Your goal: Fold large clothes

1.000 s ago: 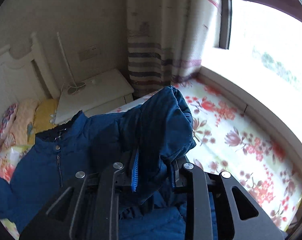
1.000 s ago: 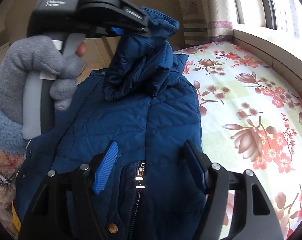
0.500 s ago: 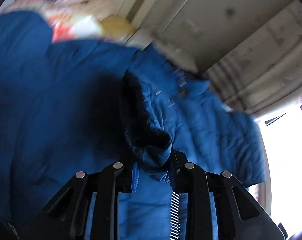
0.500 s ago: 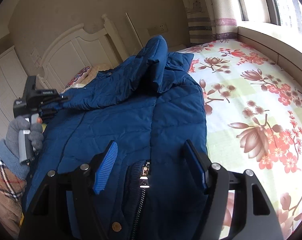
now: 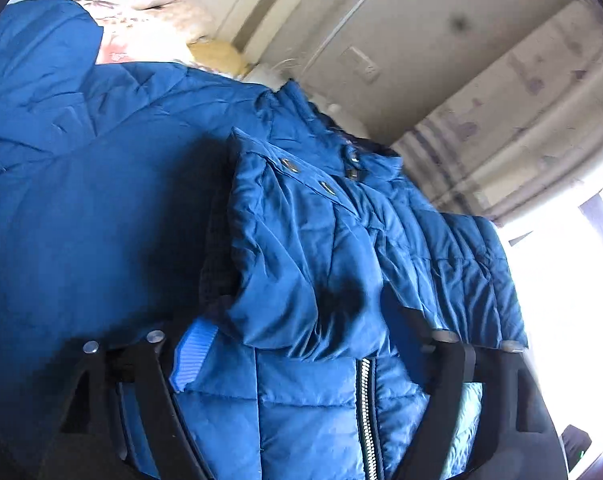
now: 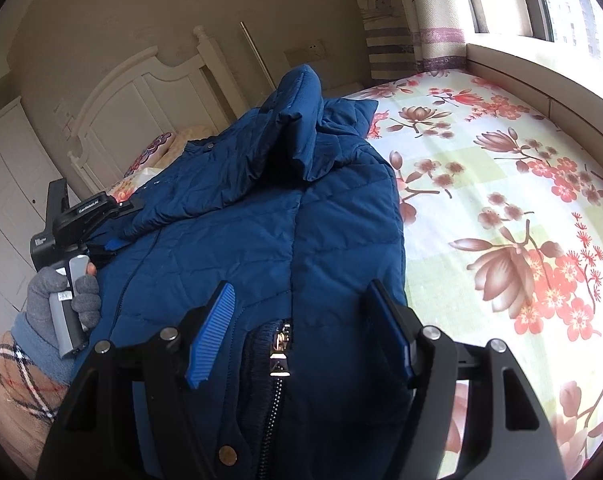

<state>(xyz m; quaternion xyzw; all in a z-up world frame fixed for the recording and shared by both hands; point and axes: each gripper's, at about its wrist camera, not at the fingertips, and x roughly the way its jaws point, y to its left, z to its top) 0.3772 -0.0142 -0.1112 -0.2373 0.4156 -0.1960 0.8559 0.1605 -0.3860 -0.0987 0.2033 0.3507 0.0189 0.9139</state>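
Since the jacket (image 6: 261, 220) is puffy, soft and slippery, spread along the bed (image 6: 521, 168) toward its headboard edge, it is best pinched at cuff or hem. Both the left gripper (image 5: 301, 344) and right gripper (image 6: 301, 320) are held wide, empty.

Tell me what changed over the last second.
The left claw carried the jacket sleeve across the jacket and opened, letting it go; the sleeve now lies folded over the front. The right claw stayed open over the zipper.
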